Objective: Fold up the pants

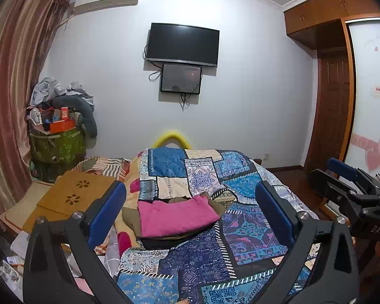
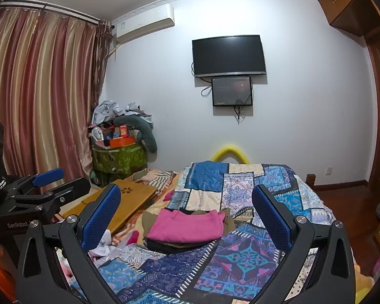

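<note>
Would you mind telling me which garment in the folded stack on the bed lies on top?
The pink garment lies on top; the olive-brown and black ones only peek out from beneath it.

Left tongs [image 1: 190, 215], right tongs [image 2: 186, 217]: both spread wide, empty.

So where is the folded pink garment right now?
The folded pink garment lies atop a small clothes stack on the patchwork quilt, centred in both views, right of the wooden lap desk.

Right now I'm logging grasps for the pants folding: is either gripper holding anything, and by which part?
Nothing is held. The left gripper and right gripper are both open, above the folded pink pants on the bed.
</note>
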Tool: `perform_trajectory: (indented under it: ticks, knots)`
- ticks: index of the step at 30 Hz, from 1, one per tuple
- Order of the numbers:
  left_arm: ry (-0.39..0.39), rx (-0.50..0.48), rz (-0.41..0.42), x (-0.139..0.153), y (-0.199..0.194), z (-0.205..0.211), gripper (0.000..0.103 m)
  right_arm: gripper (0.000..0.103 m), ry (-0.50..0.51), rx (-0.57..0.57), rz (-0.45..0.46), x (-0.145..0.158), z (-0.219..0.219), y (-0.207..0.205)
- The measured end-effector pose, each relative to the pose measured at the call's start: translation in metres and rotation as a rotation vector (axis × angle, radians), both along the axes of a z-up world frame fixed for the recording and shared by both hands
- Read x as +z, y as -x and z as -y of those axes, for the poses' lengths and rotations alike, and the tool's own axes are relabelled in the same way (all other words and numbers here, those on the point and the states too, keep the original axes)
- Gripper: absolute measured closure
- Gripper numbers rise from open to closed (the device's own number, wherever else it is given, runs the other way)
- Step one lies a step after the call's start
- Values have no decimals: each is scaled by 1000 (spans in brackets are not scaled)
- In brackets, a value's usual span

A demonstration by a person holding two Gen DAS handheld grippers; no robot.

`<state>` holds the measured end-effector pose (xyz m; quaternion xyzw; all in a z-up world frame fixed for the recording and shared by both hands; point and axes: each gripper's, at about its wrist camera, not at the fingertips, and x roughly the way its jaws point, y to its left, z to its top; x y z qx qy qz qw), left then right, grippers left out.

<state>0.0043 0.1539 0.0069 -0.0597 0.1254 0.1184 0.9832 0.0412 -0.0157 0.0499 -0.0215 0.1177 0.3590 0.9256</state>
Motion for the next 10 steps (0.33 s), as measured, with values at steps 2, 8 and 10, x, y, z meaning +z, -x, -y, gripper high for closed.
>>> perform_trajectory:
  ticks: [2, 8, 10]
  knots:
    - [1, -3, -8, 0, -2, 0, 0, 0, 2, 1, -2, 0, 0, -1]
    - [-8, -5, -17, 0, -8, 2, 0, 0, 8, -5, -10, -3, 0, -2]
    - [-7, -8, -20, -1, -9, 3, 0, 0, 8, -7, -13, -2, 0, -3]
